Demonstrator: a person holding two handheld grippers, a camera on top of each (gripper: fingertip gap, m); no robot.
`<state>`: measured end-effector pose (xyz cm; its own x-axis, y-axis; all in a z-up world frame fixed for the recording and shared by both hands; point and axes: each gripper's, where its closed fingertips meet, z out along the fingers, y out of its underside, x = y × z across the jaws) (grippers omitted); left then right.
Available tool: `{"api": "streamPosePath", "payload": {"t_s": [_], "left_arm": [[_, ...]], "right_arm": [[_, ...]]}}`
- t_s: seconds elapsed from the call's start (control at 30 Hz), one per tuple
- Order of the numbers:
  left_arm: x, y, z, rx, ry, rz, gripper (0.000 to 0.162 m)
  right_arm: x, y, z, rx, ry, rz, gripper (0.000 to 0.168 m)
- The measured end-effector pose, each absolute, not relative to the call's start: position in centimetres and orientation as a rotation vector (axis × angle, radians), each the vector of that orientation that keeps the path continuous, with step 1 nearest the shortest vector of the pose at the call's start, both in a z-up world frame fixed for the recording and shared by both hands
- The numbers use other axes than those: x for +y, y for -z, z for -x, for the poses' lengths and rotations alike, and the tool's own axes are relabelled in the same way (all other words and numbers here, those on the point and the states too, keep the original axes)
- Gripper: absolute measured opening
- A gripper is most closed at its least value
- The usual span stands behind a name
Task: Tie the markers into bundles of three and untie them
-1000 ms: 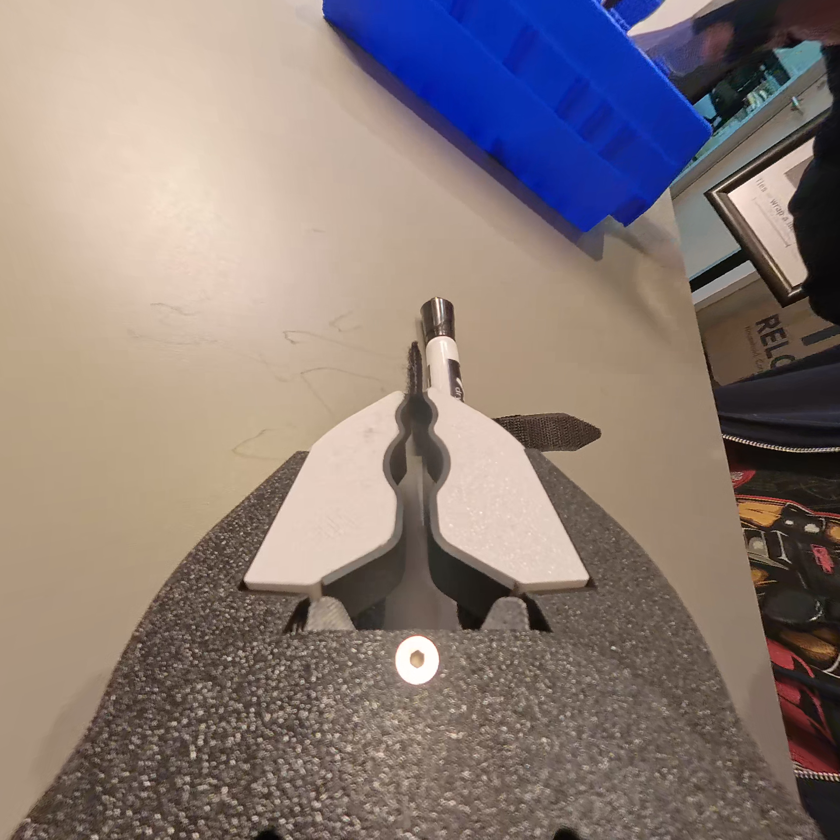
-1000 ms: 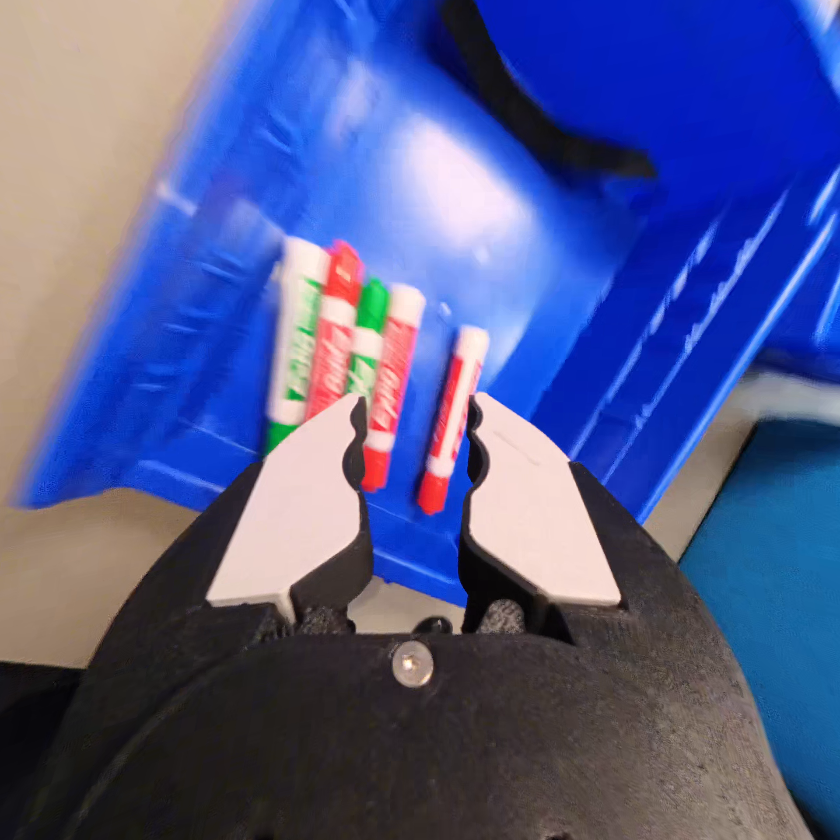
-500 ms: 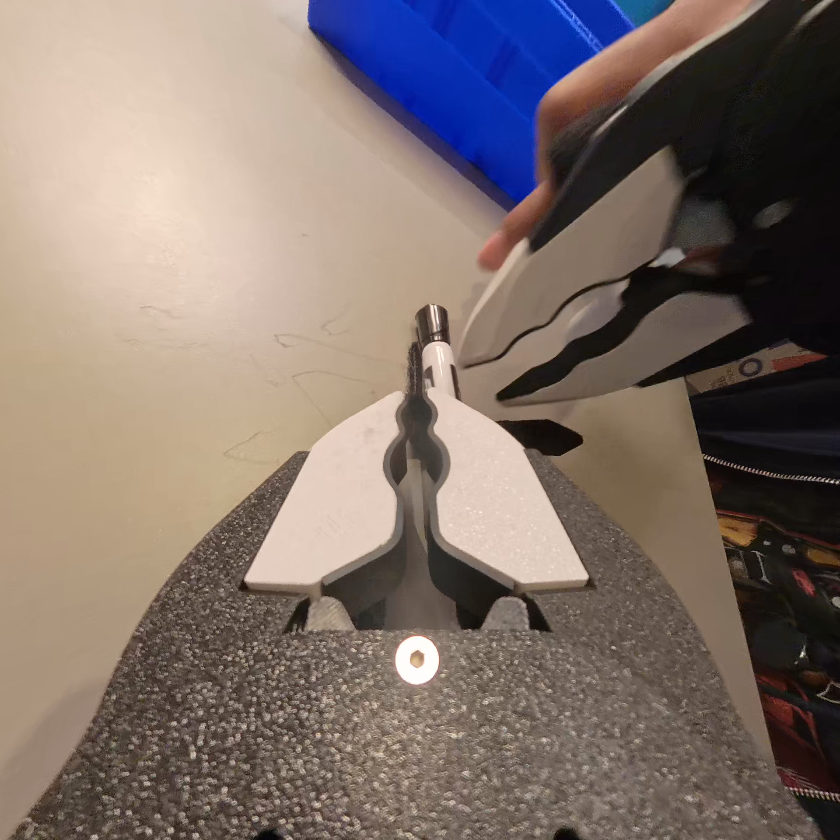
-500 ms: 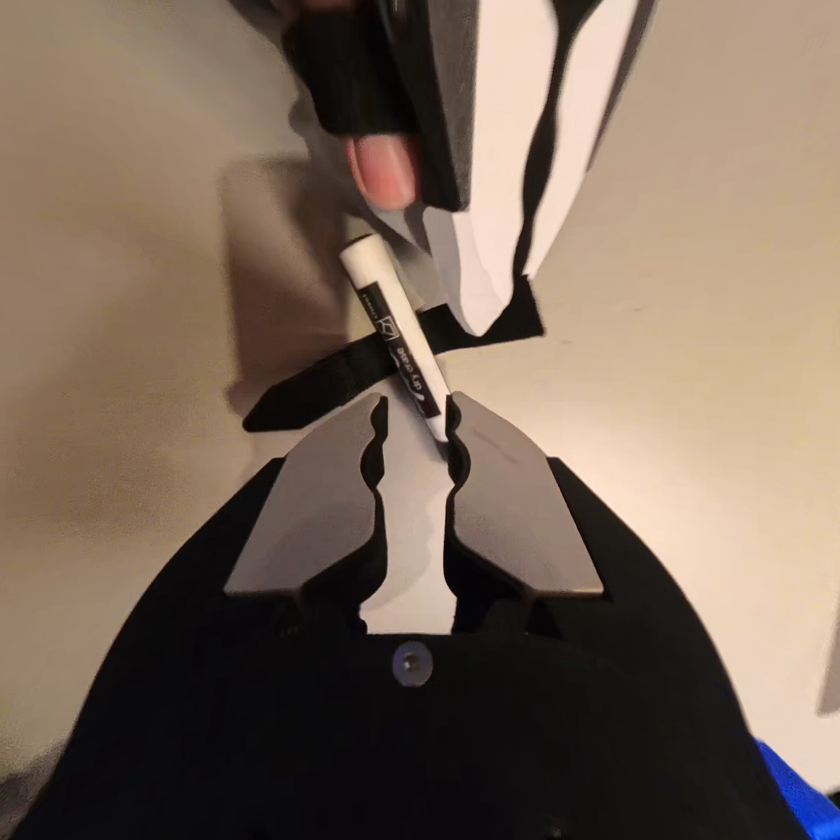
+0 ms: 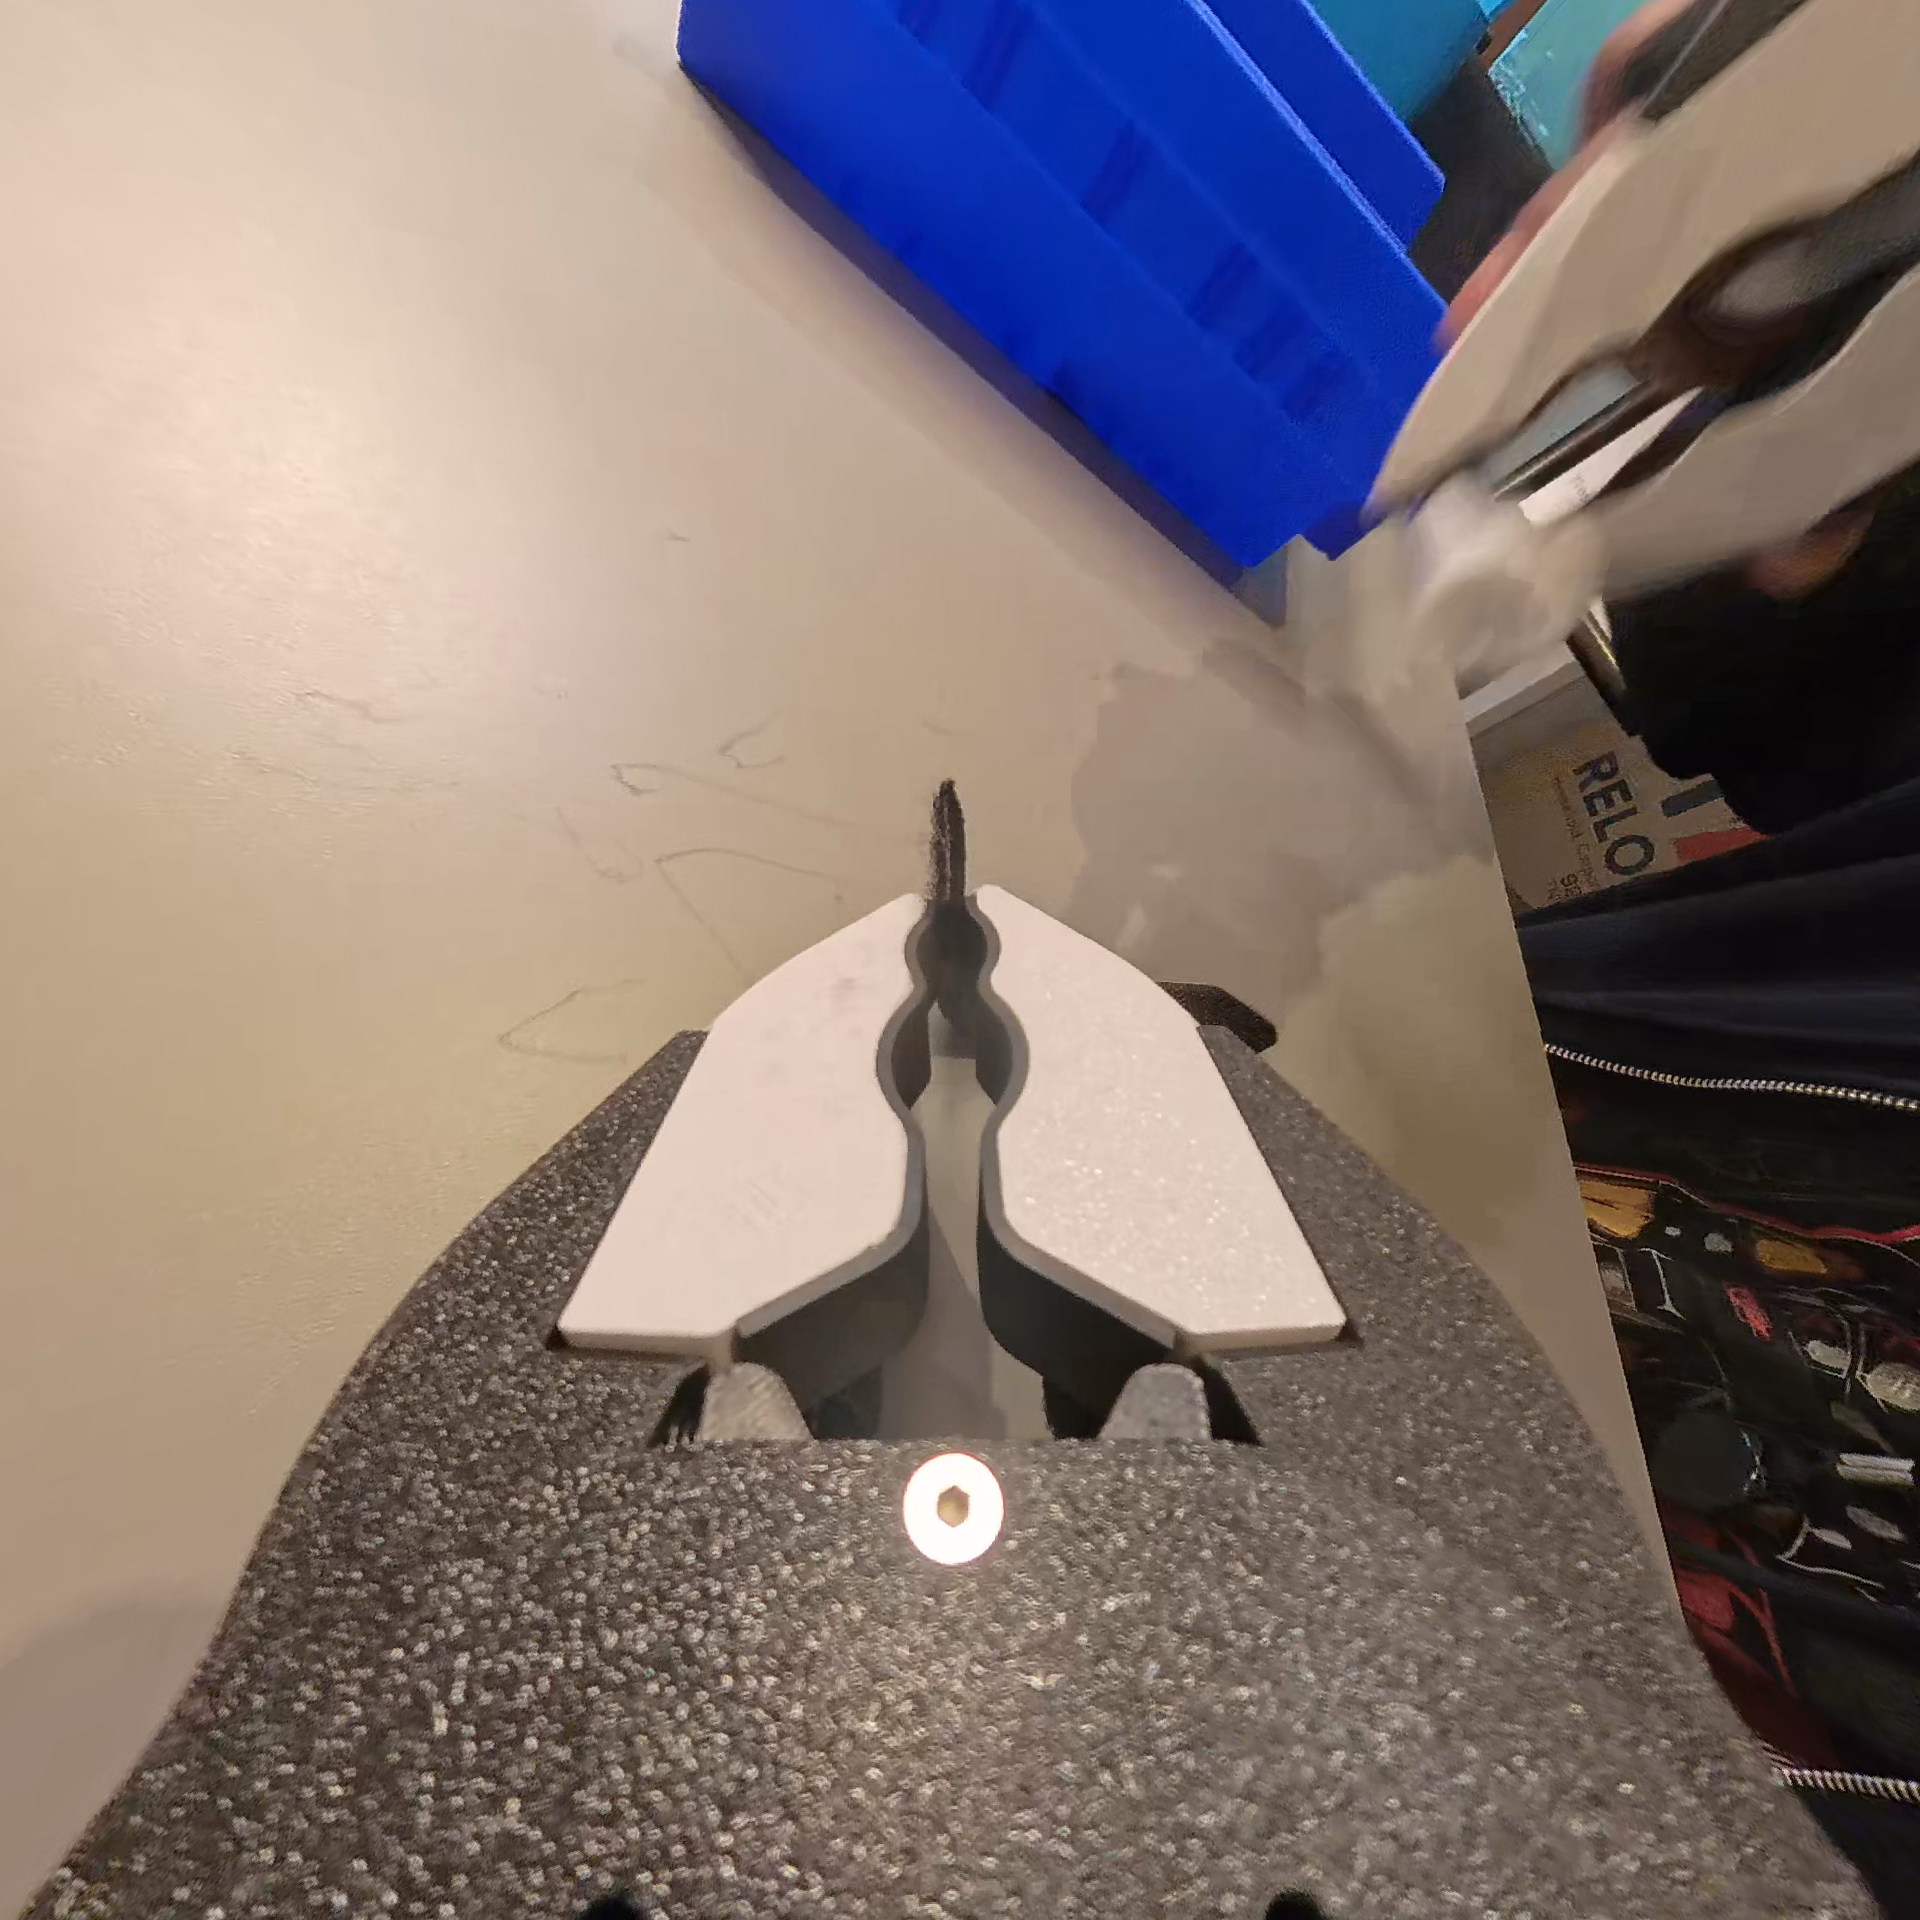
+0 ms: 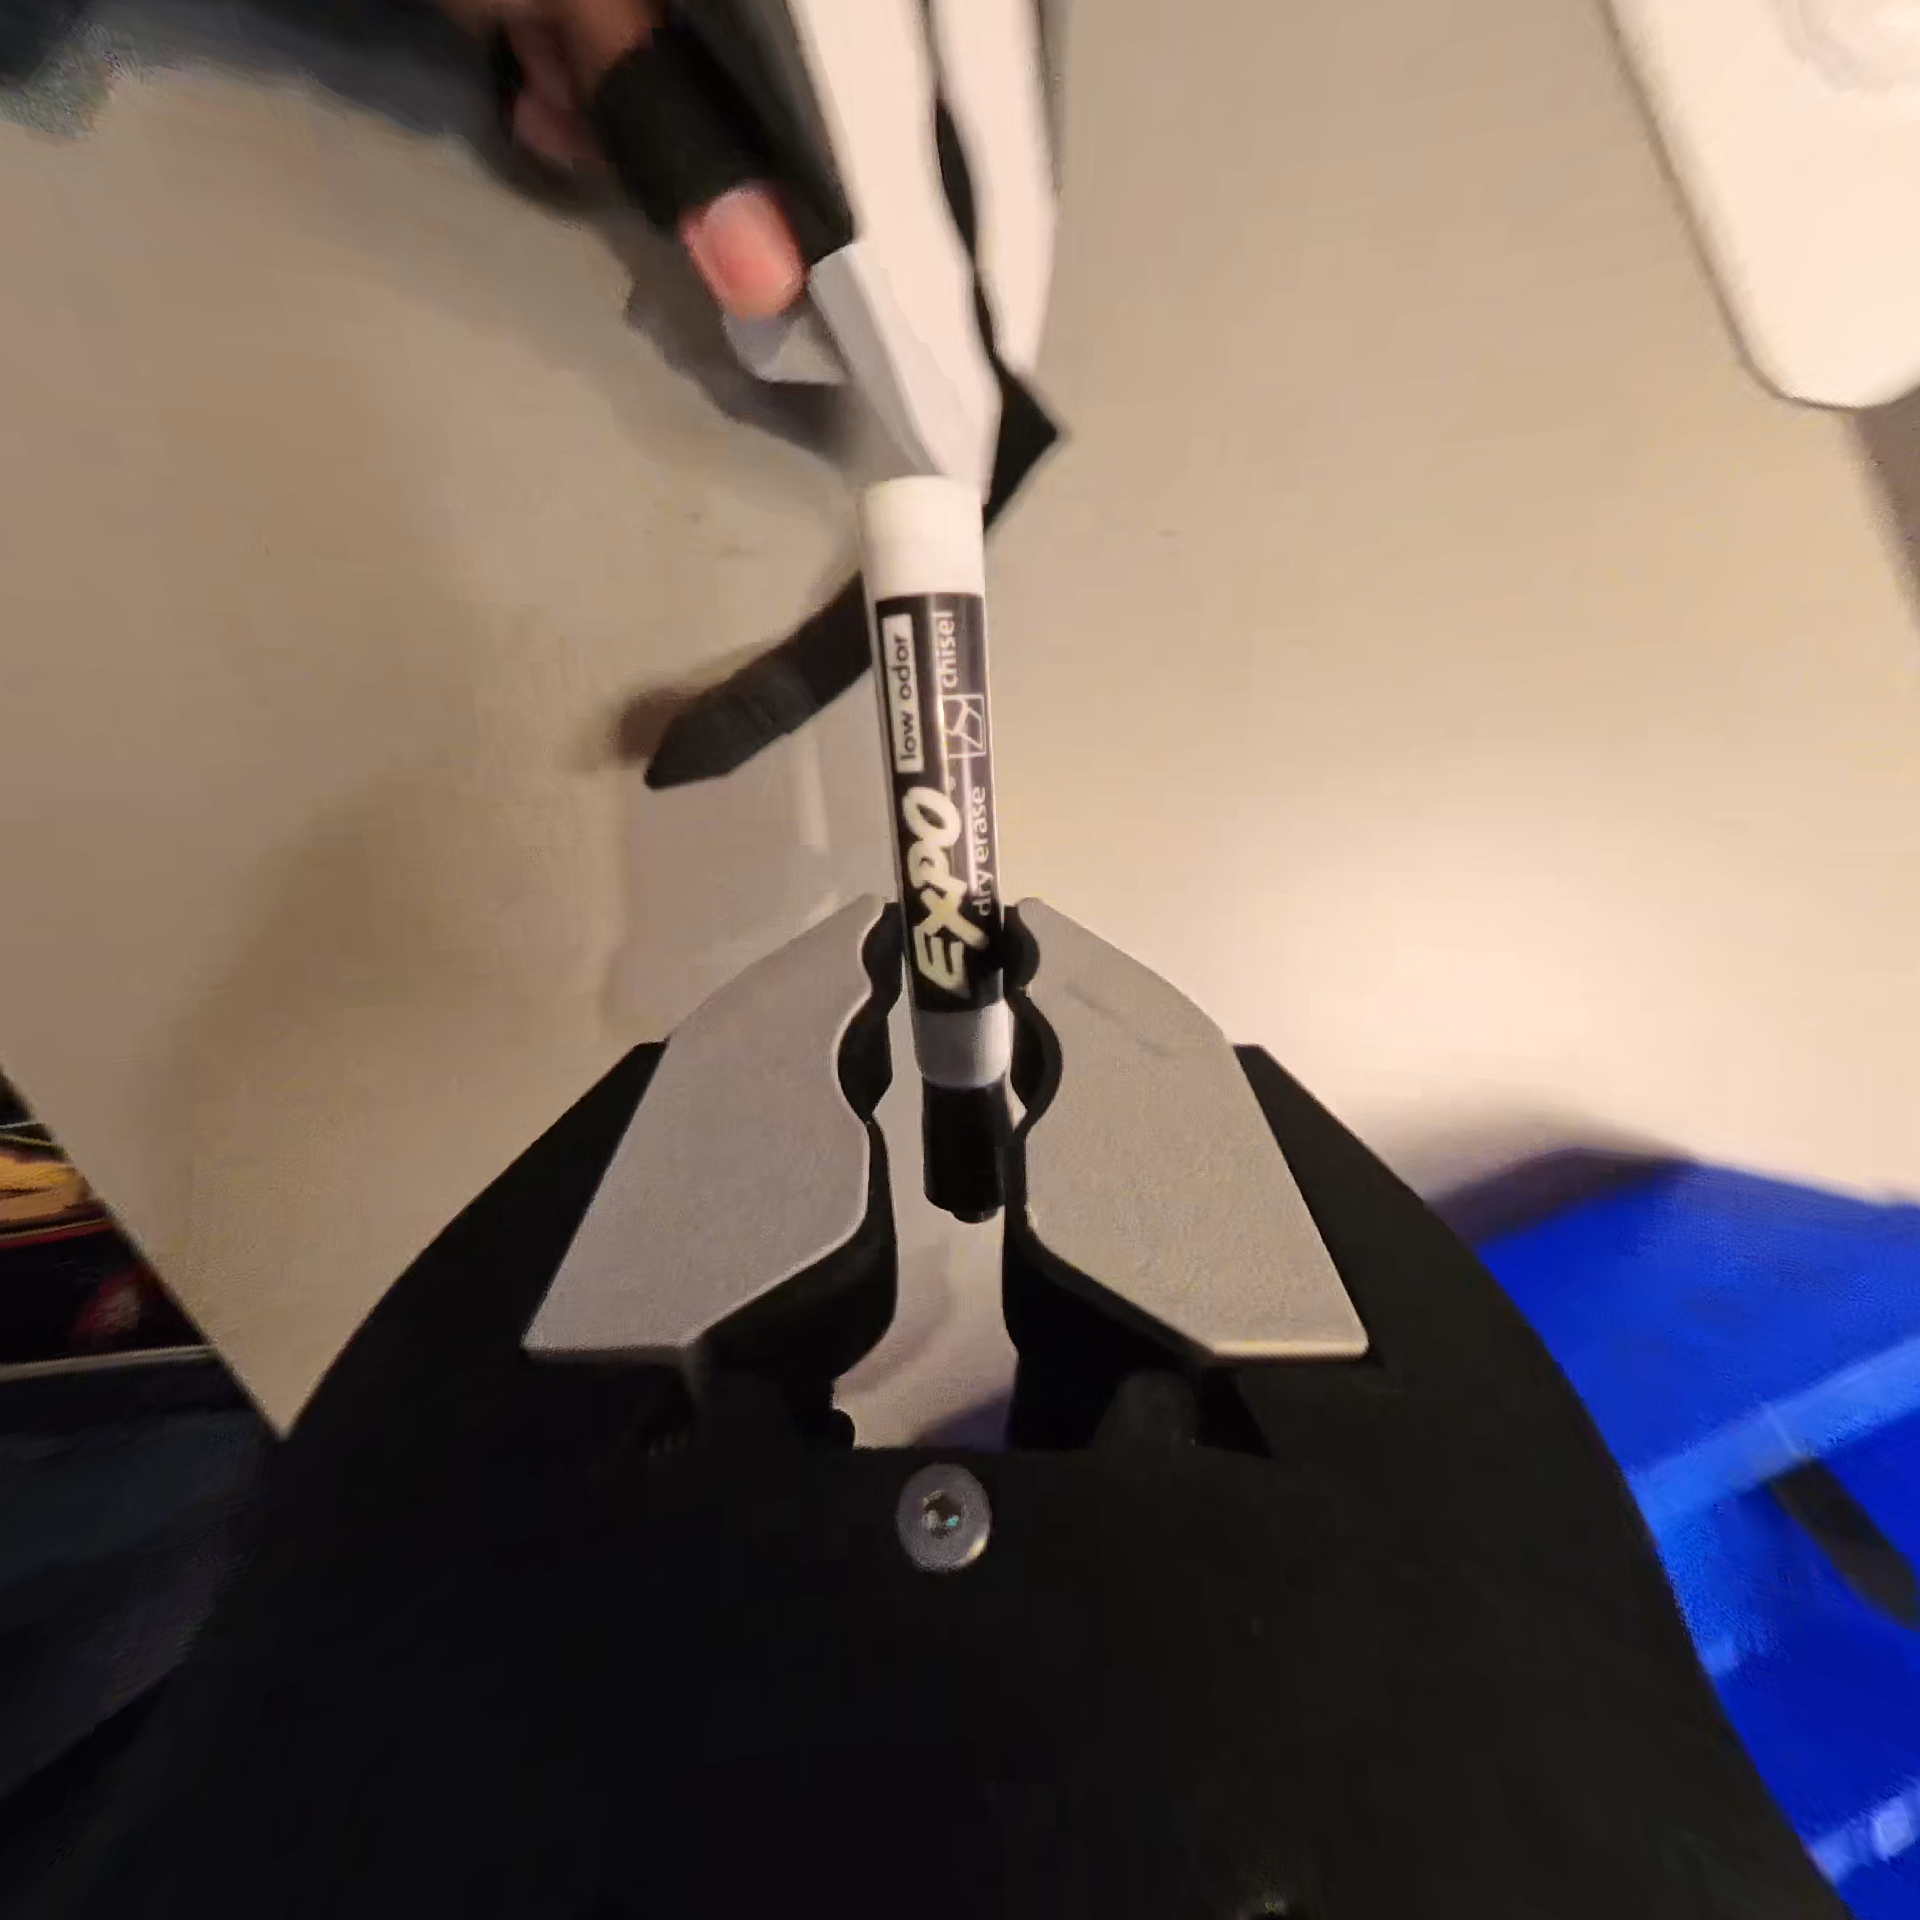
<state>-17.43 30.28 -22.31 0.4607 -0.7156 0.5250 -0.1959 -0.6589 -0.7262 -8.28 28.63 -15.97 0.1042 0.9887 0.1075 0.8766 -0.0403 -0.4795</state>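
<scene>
Gripping the marker [image 6: 940, 790] tight, the right gripper [image 6: 951, 920] is pinching its barrel near the black cap end, the jaws closed in on it from both sides. The marker is sticking out forward between the fingertips, white end pointing away, black label band wrapping the barrel, dark cap tucked back in the gap between the jaws. It is hanging above the beige surface [image 6: 1351, 727], not touching it.

Over on the other side, the left gripper [image 5: 951, 904] is pressing its jaws together on a black strap [image 5: 948, 842], a thin dark strip poking out past the tips. Another bit of strap [image 5: 1226, 1013] is peeking out beside the right finger, low against the surface [image 5: 416, 520]. In the right wrist view that strap [image 6: 769, 696] is trailing as a blurred dark band from the left gripper [image 6: 966, 416] down behind the marker.

A blue bin [image 5: 1091, 260] is sitting on the surface well beyond the left gripper, and its corner [image 6: 1714, 1403] is showing low on the right in the right wrist view. The right gripper [image 5: 1558, 468] is showing blurred at the upper right of the left wrist view, too smeared to make out the marker there.
</scene>
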Motion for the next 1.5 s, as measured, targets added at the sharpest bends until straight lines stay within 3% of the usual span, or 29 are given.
{"api": "streamPosePath", "payload": {"t_s": [0.1,0.17,0.3,0.43,0.7,0.9,1.27,1.4,1.5], "left_arm": [[30.3,22.3,17.4,0.752,1.153,2.128,0.003],[30.4,22.3,17.5,0.747,1.154,2.128,0.003],[30.4,22.3,17.5,0.74,1.148,2.129,0.003],[30.5,22.3,17.6,0.735,1.126,2.129,0.003],[30.4,22.1,17.9,0.709,1.137,2.116,0.003],[30.4,22.0,17.9,0.709,1.165,2.112,0.003],[29.5,18.3,16.1,0.776,1.202,1.833,0.002],[28.1,15.6,14.0,0.808,1.228,1.652,0.002],[26.9,14.7,12.6,0.864,1.201,1.588,0.003]], "right_arm": [[31.8,10.1,1.4,-1.544,-0.265,1.992,0.018],[34.7,8.9,-5.2,-1.365,-0.104,2.089,0.018],[38.4,14.4,-16.2,-1.111,0.124,2.44,0.019],[38.7,20.1,-18.8,-1.062,0.106,2.619,0.019],[38.8,23.2,-19.6,-1.039,0.099,2.731,0.022],[38.3,22.7,-18.8,-1.073,0.059,2.709,0.034],[33.4,12.7,-4.0,-1.441,-0.18,2.187,0.034],[29.7,13.2,4.4,-1.662,-0.487,2.024,0.037],[27.1,15.4,8.6,-1.815,-0.668,2.006,0.05]]}}
